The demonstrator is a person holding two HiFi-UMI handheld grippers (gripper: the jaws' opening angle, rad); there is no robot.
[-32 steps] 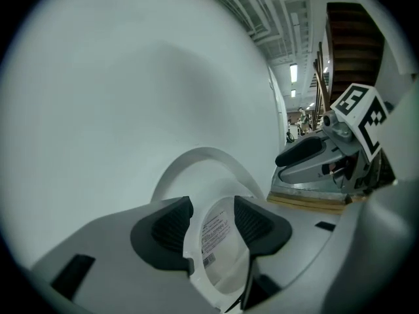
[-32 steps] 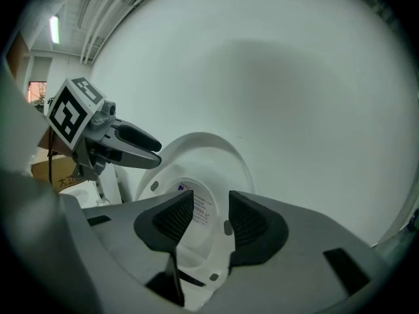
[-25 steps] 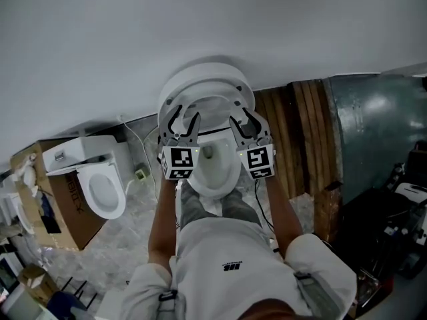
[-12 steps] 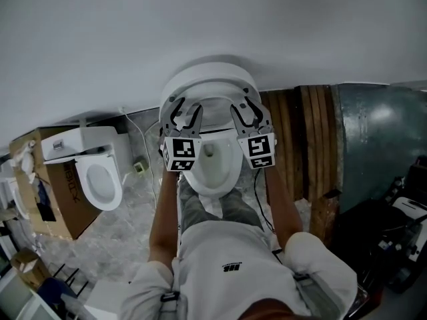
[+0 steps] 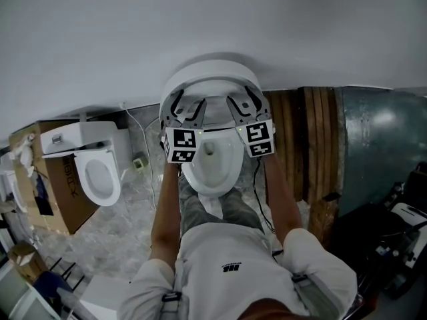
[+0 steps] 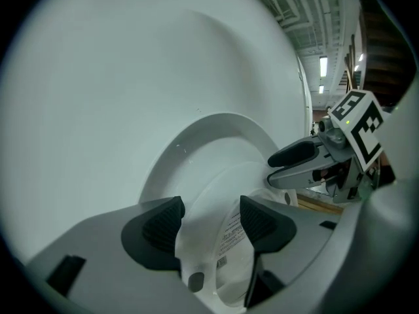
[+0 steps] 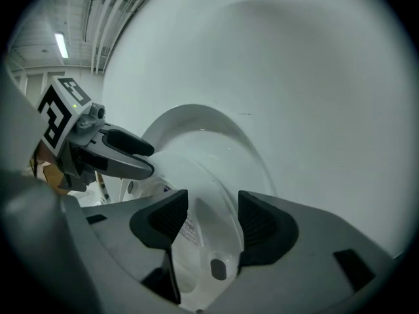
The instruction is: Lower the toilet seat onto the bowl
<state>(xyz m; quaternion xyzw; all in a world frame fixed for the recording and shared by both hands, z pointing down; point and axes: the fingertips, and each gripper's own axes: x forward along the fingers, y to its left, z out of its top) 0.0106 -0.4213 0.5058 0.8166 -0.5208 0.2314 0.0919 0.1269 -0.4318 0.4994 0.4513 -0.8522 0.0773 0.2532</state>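
Observation:
The white toilet seat (image 5: 211,97) stands raised against its lid (image 5: 209,72) and the wall, above the open bowl (image 5: 212,165). My left gripper (image 5: 187,108) reaches the seat's left side. In the left gripper view the seat rim (image 6: 213,191) runs between the jaws of my left gripper (image 6: 209,222). These jaws are opening and the pads do not press on the rim. My right gripper (image 5: 241,104) is at the seat's right side, open. The seat rim (image 7: 208,175) lies between the jaws of my right gripper (image 7: 211,218) with a gap.
A second white toilet (image 5: 97,175) rests on a cardboard box (image 5: 60,195) at the left. Wooden planks (image 5: 300,145) and a grey-green panel (image 5: 380,139) stand at the right. A cable (image 5: 143,145) trails on the marbled floor. The person's legs stand right before the bowl.
Both grippers have moved up and forward to the raised seat's sides. The left jaws stand wider than before.

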